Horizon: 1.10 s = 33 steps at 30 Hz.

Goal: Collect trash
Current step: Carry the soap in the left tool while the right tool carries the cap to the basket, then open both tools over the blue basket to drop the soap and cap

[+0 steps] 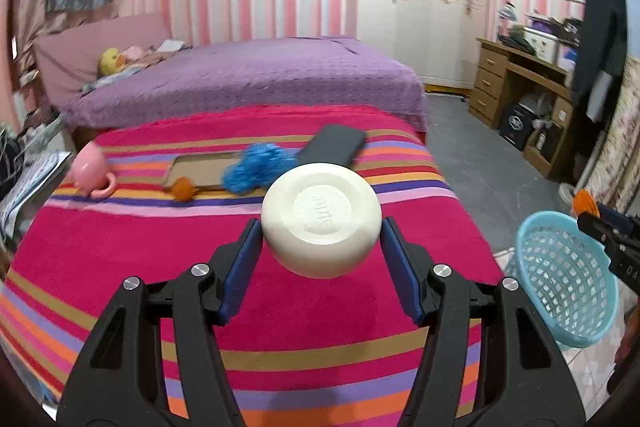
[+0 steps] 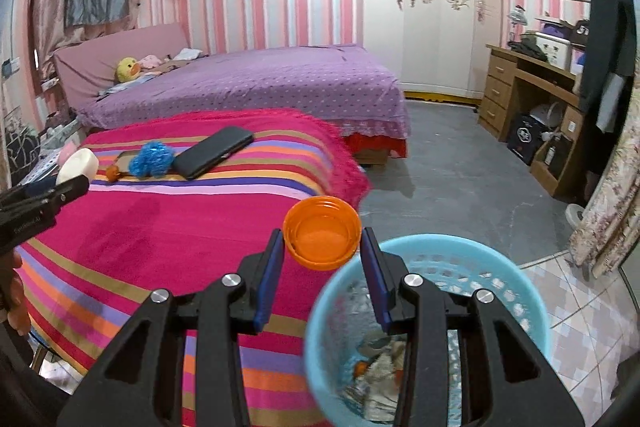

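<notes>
My left gripper is shut on a round cream bar of soap, held above the striped pink blanket. That soap and the left gripper show at the left edge of the right wrist view. My right gripper is shut on an orange bottle cap, open side towards the camera, just over the near rim of a light blue plastic basket. Crumpled paper scraps lie in the basket's bottom. In the left wrist view the basket stands to the right, with the orange cap above its far rim.
Further back on the blanket lie a black phone, a blue fluffy ball, a small orange piece, a cardboard sheet and a pink cup. Behind them stands a purple bed. A wooden desk stands right of the grey floor.
</notes>
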{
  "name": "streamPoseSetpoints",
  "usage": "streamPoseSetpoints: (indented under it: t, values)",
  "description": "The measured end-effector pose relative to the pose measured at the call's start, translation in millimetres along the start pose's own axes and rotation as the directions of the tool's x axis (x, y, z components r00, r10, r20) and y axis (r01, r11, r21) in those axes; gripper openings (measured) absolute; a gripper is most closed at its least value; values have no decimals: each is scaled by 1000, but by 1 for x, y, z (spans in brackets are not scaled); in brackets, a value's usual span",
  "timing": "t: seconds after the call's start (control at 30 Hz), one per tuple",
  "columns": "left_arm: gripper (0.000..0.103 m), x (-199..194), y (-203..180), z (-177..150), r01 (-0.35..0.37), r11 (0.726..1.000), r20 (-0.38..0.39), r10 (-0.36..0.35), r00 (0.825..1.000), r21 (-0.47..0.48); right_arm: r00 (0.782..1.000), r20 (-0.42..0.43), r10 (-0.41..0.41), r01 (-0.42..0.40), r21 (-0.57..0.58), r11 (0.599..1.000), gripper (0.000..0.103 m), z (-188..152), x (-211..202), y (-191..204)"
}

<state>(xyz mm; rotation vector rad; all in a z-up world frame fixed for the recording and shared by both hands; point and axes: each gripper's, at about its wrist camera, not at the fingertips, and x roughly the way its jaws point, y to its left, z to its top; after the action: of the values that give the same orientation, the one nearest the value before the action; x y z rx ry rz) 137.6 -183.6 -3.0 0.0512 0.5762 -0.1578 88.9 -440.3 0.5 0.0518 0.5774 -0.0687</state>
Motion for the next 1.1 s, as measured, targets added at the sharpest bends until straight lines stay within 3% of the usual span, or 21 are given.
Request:
streamPoseSetpoints:
  t: [0.3,0.63,0.83,1.1]
  values:
    - [59,17,-85,-8,100,989,-14,-99,995,112,995,-16,-102,102,47,994,39,-18,-7,-60]
    - [59,23,-180,-20,222,953,-41,-219,975,207,980,-40,-195,199,114,973,39,-41,-4,-119]
    - [60,28,-215,-28,258,939,-54,-252,966,229,976,-39,-214,218,140,966,39,-44,-3,-131]
    - [60,32,-227,-31,268,935,-57,-262,963,232,974,-42,-224,227,139,964,39,-47,1,-133]
